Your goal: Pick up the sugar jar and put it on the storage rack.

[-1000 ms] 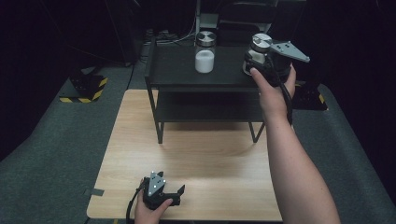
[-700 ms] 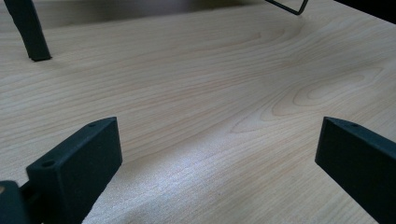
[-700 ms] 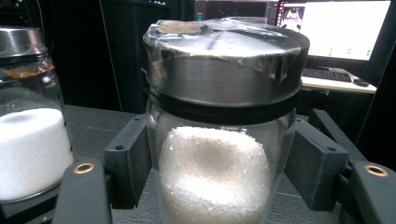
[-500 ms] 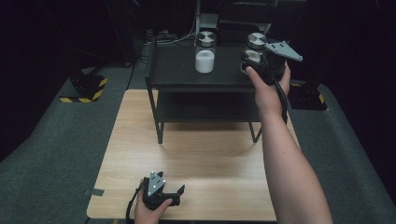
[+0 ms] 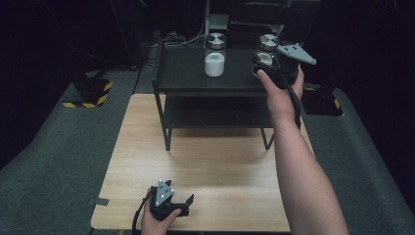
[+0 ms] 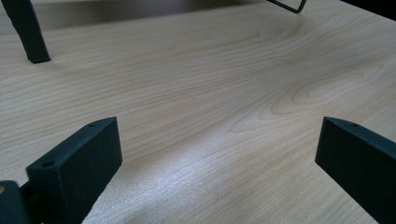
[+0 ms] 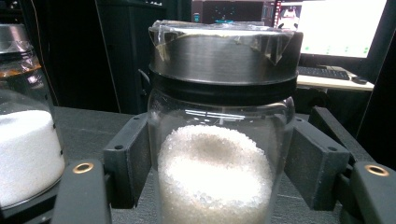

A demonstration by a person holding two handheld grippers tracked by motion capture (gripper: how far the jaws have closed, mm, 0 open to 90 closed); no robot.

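Dark room and grey carpet surround a pale wooden table [image 5: 220, 161] that carries a black two-tier metal shelf [image 5: 186, 81] in the upper middle of the high view. At that shelf's upper right, the right gripper [image 5: 266, 61] has its jaws clamped against both sides of a clear glass jar of white granules with a silver lid [image 7: 219, 140]. A second, similar jar [image 5: 215, 55] stands well apart at upper centre. Low in the frame, the left gripper [image 5: 185, 204] rests on the wood, jaws wide apart.

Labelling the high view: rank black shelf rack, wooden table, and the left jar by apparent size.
1. wooden table
2. black shelf rack
3. left jar
The rack stands farther off, so its true size is unsure.
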